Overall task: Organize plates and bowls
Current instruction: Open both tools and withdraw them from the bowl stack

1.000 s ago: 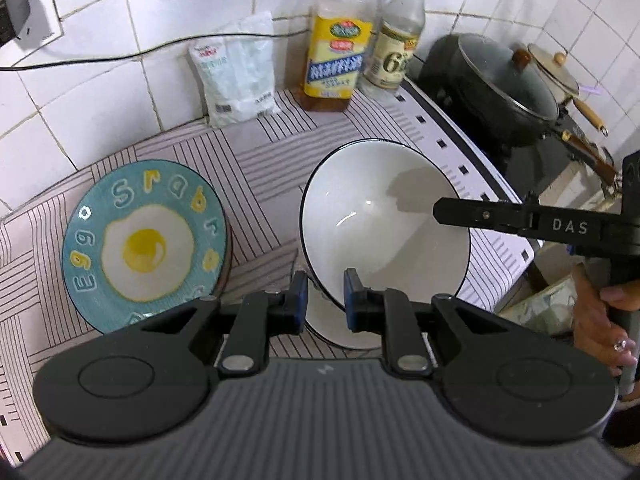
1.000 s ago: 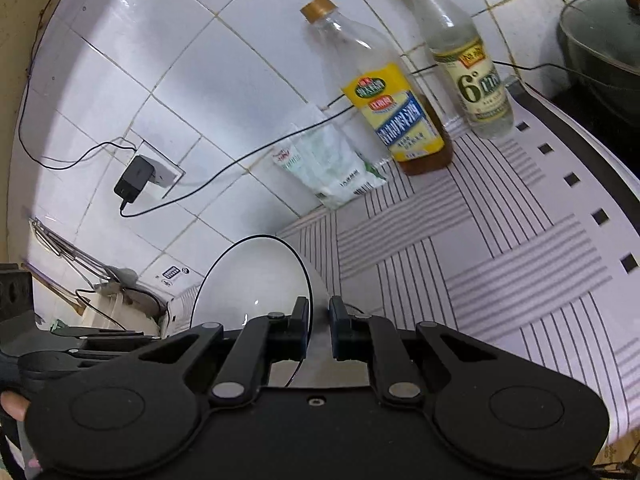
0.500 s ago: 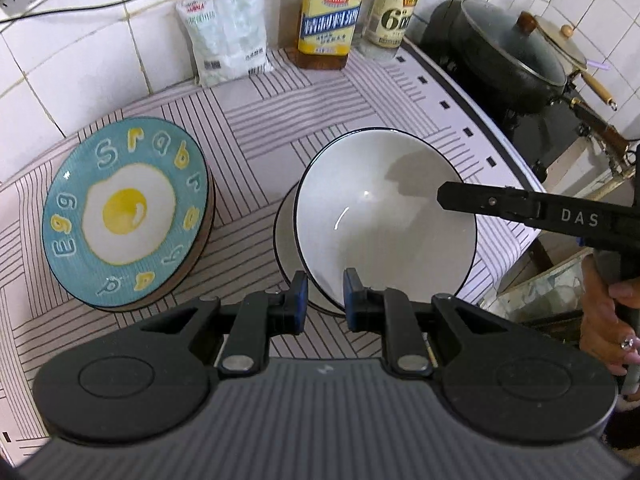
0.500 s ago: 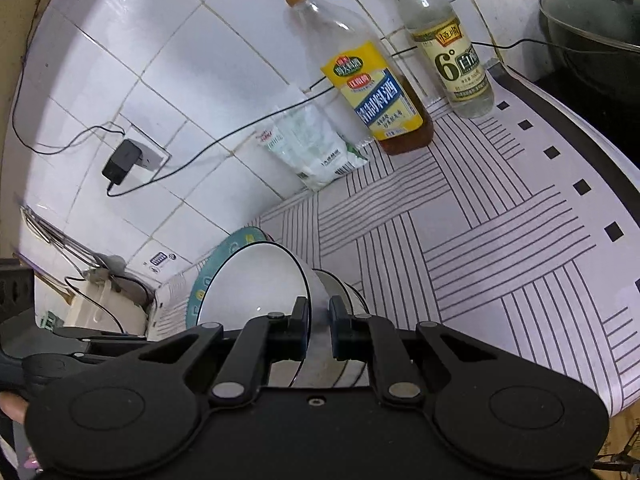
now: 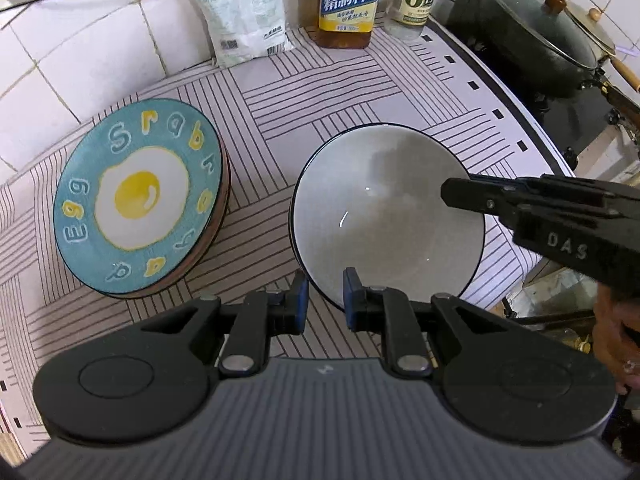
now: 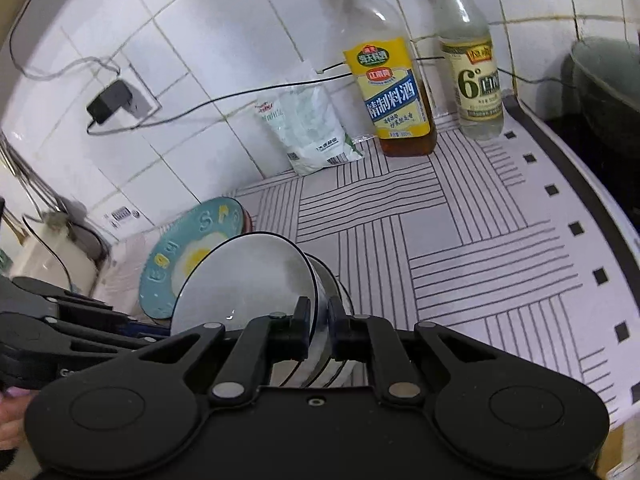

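The fingers of the left gripper (image 5: 325, 295) are pinched on the near rim of the white bowl (image 5: 386, 216), one blue pad inside the wall and one outside. The fingers of the right gripper (image 6: 319, 322) are clamped on the opposite rim of the same bowl (image 6: 244, 280), so the bowl is carried at two points across its width. It is held over a second white bowl (image 6: 332, 288) that stands on the striped bench (image 5: 320, 92), and appears to be partly nested into it; whether the two already touch cannot be told. Just beside them, to the left in the left wrist view, an egg-pattern plate (image 5: 138, 200) lies on top of a short stack of plates.

The bowl is judged to be glazed ceramic: stiff, fairly heavy for its size, smooth and slippery under the pads, and liable to chip at its thin dark-lined rim. A grip on the rim alone is narrow, so a tilt is to be expected if one side is released first. The wall just below the rim is the soundest place to be held, with the pads set square to it. A gentle, level setting-down is called for, since glaze on glaze can knock or slide. The bottles (image 6: 394, 92) at the tiled wall are well apart and are not in the way.
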Tool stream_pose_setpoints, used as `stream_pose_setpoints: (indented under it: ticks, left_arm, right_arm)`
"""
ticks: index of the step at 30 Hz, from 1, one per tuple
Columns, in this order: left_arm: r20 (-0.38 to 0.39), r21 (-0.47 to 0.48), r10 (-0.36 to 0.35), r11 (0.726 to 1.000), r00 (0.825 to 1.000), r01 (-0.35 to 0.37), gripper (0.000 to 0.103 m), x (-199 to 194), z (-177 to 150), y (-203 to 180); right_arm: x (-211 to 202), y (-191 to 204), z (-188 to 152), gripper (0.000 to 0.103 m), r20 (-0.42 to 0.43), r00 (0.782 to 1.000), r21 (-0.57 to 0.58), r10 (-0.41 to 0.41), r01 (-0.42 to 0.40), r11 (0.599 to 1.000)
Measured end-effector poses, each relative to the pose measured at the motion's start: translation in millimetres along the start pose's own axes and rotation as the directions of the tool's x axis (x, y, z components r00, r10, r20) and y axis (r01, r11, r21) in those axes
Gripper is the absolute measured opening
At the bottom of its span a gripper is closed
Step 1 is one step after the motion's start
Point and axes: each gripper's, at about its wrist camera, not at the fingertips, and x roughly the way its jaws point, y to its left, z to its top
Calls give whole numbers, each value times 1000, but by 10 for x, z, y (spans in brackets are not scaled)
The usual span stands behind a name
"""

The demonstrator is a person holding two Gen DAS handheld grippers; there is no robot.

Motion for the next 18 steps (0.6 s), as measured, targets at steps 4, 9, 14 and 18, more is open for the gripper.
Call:
stream_pose_setpoints:
  ticks: [4,9,14,18]
  left_arm:
    - [-8,6,12,1000,1000,-12,16,38,20,-6]
    - [-11,-62,-10,998,1000,10,16,74,29,54]
    - [-13,-125,-37,992,999,36,18,101,14,97]
    - [13,-139,-52,989,999,53,19,52,-30,141]
  right_arm:
    - [31,114,-18,12,0,999,-81,-52,52,995]
    - [68,212,-50,12,26,994,-167,-105,107,980]
    - [94,242,-77,12,52,989,-188,-137,144,972]
    - [85,279,-98,15,62,988,-205,-141,151,967]
